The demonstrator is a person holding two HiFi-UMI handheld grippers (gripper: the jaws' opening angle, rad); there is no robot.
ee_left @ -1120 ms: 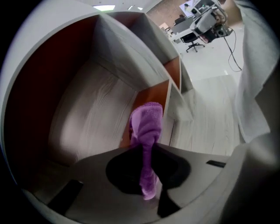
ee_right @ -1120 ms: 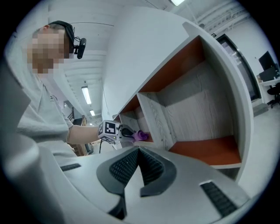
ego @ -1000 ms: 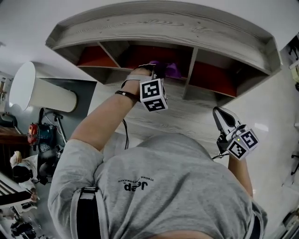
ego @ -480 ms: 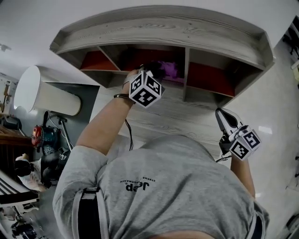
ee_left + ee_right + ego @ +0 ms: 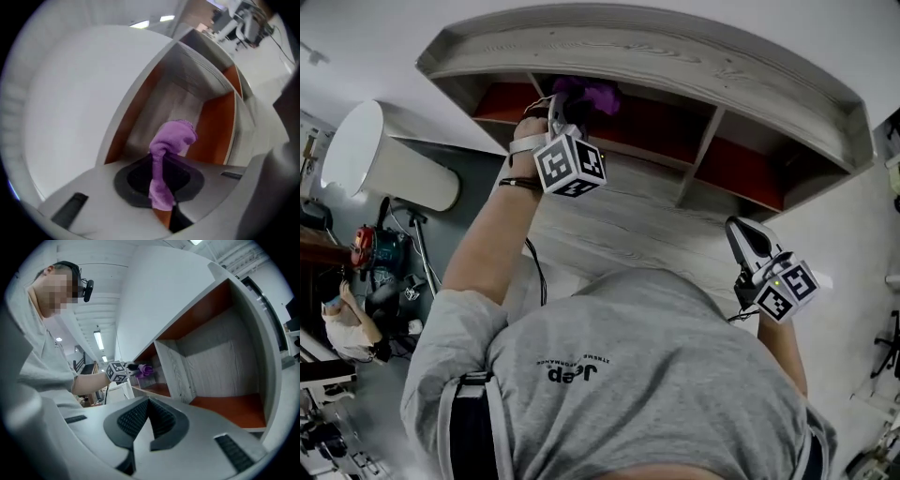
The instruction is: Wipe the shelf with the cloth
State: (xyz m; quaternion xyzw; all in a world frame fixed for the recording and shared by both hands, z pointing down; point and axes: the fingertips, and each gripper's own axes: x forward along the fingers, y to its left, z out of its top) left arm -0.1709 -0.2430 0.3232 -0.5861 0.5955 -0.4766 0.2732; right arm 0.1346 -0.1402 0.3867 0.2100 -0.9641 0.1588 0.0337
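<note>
- Well, head view first: my left gripper (image 5: 563, 111) is raised into a bay toward the left end of the shelf (image 5: 675, 58). The purple cloth (image 5: 592, 94) is bunched at its tip, just inside the opening. My right gripper (image 5: 742, 240) hangs low on the right, well apart from the shelf and taking no part.
- As I judge it, the wiping is under way in this one bay. Nothing shows which surfaces have been gone over. The bays further right have no cloth in them, so much of the shelf may be left to do.
- Left gripper view: my jaws are clamped tight on the cloth's waist. A narrow tail trails back between them and a rounded wad sticks out ahead.
- That wad points into the bay, which has orange panels on either side and a pale, grained back board. I cannot tell whether the wad is touching any surface.
- The cloth looks soft and fleecy. It is crumpled into a ball and not spread flat, so I would expect only a small patch to meet the wood at a time.
- Right gripper view: my jaws are closed together with nothing between them. Beyond them lies the right-hand bay, orange above and below with a grey back. Far off, the left gripper holds the cloth at its own bay.
</note>
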